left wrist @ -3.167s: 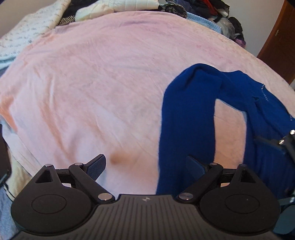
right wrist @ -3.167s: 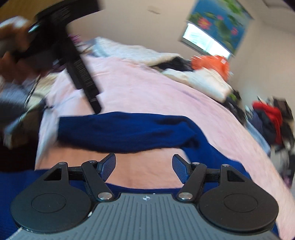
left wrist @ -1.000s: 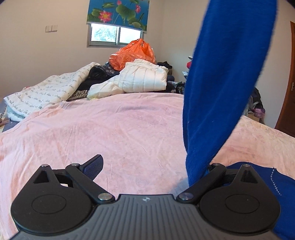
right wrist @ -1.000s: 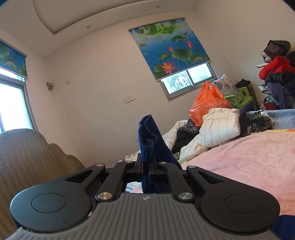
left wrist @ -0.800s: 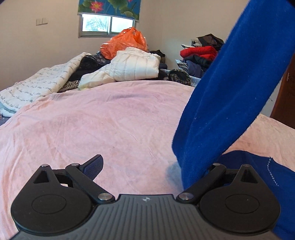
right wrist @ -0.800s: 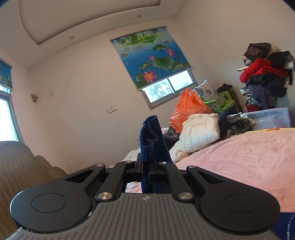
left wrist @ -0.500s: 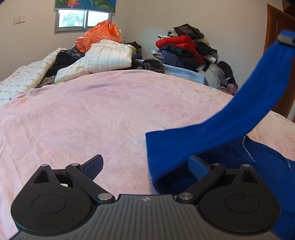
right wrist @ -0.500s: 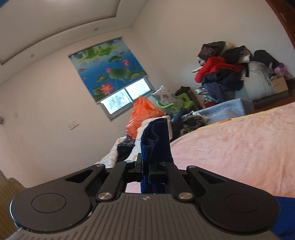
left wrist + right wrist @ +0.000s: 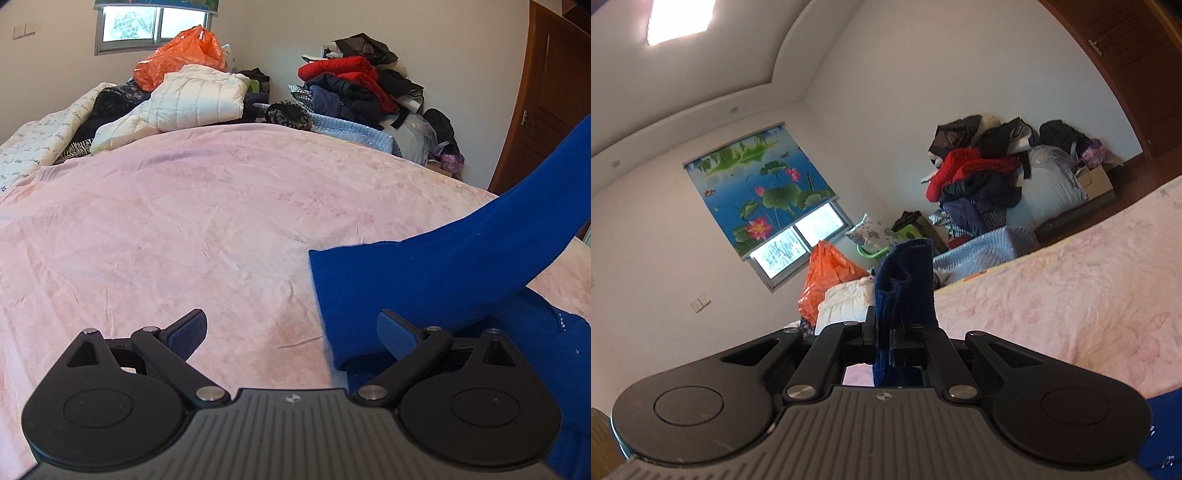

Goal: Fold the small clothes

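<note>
**Blue sleeve pinched above the pink bed**

The right gripper (image 9: pixel 888 332) is clamped on a blue garment (image 9: pixel 424 280), its sleeve slanting down onto the pink blanket (image 9: pixel 184 229). The left gripper (image 9: pixel 291 328) hangs spread wide, holding nothing. No readable writing; the quilt's (image 9: pixel 40 136) script is illegible.

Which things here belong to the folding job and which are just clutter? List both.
Job:
- blue knit garment, one end pinched in the right gripper
- left gripper, open
- pink bedspread

Clutter:
- orange plastic bag
- white quilted jacket
- heap of clothes with a red jacket
- light blue blanket
</note>
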`<state>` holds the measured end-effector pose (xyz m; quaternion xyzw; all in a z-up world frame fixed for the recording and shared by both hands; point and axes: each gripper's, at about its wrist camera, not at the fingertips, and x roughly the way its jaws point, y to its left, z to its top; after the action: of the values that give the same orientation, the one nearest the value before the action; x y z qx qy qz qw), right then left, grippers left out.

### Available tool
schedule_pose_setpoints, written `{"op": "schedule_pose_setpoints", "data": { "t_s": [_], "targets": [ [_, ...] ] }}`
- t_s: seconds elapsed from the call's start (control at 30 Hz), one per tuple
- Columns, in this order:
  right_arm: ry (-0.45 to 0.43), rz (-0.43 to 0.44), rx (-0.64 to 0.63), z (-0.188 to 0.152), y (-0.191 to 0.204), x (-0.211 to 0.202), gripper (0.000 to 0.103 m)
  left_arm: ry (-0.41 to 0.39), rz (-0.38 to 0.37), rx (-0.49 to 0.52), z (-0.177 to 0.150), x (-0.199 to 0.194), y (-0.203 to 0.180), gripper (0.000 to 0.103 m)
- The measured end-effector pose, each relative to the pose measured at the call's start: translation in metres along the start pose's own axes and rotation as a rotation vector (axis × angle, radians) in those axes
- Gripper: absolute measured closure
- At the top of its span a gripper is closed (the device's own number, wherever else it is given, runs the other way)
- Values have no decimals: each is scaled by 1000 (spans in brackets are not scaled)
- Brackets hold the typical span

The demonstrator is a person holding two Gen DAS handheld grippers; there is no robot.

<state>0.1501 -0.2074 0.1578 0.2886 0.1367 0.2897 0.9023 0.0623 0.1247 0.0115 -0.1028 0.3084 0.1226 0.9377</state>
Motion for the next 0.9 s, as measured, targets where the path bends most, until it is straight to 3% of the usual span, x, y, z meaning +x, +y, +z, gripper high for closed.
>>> {"op": "schedule_pose_setpoints", "data": {
  "t_s": [0.33,0.47,0.6,0.9],
  "targets": [
    [-50,-98,107,-18,-66,-47,95,19,-13,44,-1,2,-14,4],
    [-68,-151,91,-26,-81,-64,95,14,-21,60,-2,0,-18,4],
    [-73,-263,38,-43,-95,-80,95,27,-22,60,-4,2,-20,4],
    [-34,-397,155,-97,-153,-106,95,56,-22,91,-10,5,-25,4]
  ]
}}
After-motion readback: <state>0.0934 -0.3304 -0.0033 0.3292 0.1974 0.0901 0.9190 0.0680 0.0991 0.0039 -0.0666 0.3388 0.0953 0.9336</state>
